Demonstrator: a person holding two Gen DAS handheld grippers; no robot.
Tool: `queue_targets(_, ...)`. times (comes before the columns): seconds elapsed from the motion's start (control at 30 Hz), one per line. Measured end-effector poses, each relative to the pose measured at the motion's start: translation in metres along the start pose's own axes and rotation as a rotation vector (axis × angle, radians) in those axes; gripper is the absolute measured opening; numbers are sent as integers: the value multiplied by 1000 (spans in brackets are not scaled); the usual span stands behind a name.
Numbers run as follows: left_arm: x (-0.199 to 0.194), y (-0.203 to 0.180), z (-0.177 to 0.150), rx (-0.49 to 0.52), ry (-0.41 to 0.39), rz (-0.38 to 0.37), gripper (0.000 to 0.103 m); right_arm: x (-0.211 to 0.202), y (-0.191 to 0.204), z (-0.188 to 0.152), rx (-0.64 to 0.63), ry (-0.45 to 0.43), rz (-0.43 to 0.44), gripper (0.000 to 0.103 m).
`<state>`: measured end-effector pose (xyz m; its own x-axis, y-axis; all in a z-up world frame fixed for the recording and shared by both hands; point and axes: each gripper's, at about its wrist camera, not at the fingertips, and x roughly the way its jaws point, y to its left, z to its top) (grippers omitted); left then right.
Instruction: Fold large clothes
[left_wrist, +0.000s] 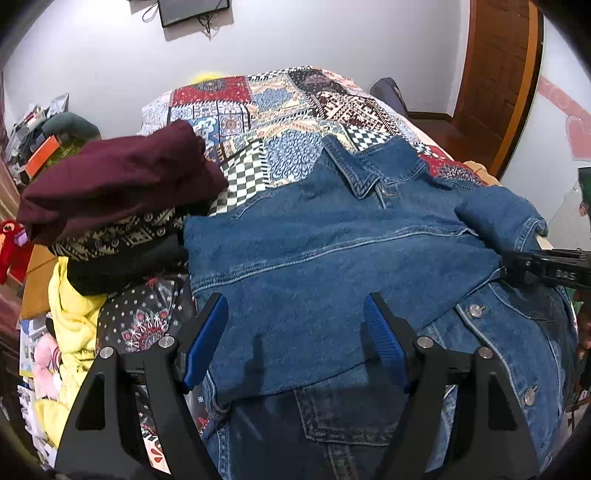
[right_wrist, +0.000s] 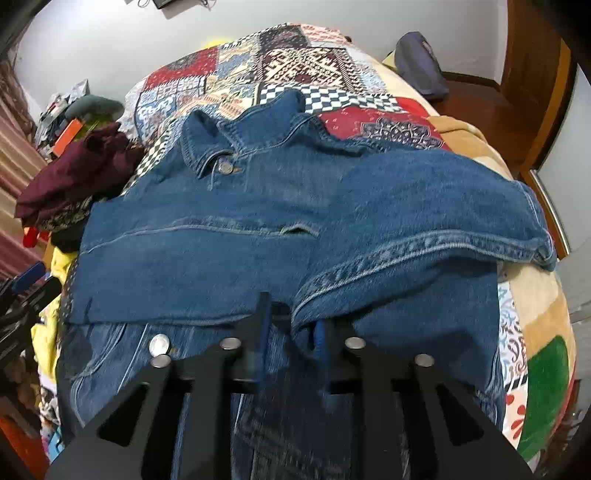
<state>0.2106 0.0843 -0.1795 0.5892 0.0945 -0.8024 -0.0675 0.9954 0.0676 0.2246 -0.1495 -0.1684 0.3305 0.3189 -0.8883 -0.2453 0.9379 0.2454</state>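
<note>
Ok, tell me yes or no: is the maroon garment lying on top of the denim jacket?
No, the maroon garment sits on a pile of other clothes beside the denim jacket, off its left edge in the left wrist view.

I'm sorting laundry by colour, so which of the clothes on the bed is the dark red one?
The maroon garment, bunched on top of the pile left of the denim jacket. The pieces beneath it are black-and-white patterned, black, and yellow.

A bed (right_wrist: 535, 295) under a patchwork cover (left_wrist: 258, 110) stands against a plain pale wall (left_wrist: 332, 37) with a dark screen (left_wrist: 192, 11) mounted high, a wooden door (left_wrist: 498, 74) beyond its far right corner and what seems a cluttered shelf (left_wrist: 33, 136) off its left edge.
</note>
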Motion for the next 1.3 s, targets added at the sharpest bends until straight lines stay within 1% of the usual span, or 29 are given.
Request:
queue_targets(0.03,2,1,-1,-3,6,0,75,-5,2,-2,-1,2,11,35)
queue_targets(0.1,4,2,-3,-8,13,0,75,-19,0,-3,-3,-10,21,40)
queue_targets(0.2,7,3,-4,-22,19,-8,75,-33,-2,-2,-1,-53,8,42)
queue_targets(0.23,7,3,-5,-28,20,-13,75,-38,-5,-1,11,-72,-1,45)
queue_targets(0.27,7,3,-4,-32,21,-17,75,-42,-10,0,31,-92,-9,46)
queue_targets(0.4,8,0,-3,-37,21,-27,75,-57,-37,6,150,-166,-49,58)
queue_targets(0.47,8,-1,-2,-35,20,-28,75,-59,-54,9,214,-184,-69,59)
queue_targets(0.57,8,-3,0,-35,20,-29,75,-53,-86,10,341,-178,-78,59)
queue_targets(0.67,9,-4,0,-35,26,-28,75,-37,-119,8,491,-152,-53,59)
queue_targets(0.77,13,-4,0,-40,37,-26,75,-23,-142,4,608,-135,-17,59)
queue_targets(0.93,20,-2,-1,-49,54,-22,75,-7,-162,8,697,-144,13,59)
queue_targets(1.03,22,-2,0,-55,58,-22,75,-1,-167,15,715,-168,2,58)
queue_targets(1.07,22,-2,0,-58,59,-23,75,-1,-169,14,717,-179,-2,56)
queue_targets(1.13,23,-2,0,-63,60,-24,75,2,-171,14,736,-211,-23,33)
queue_targets(1.17,23,-2,-1,-64,61,-24,75,3,-170,16,738,-214,-46,29)
queue_targets(1.23,23,-1,-1,-67,61,-25,75,-1,-170,16,724,-229,-67,13)
queue_targets(1.3,22,0,-2,-70,58,-28,75,-10,-164,19,682,-252,-93,12)
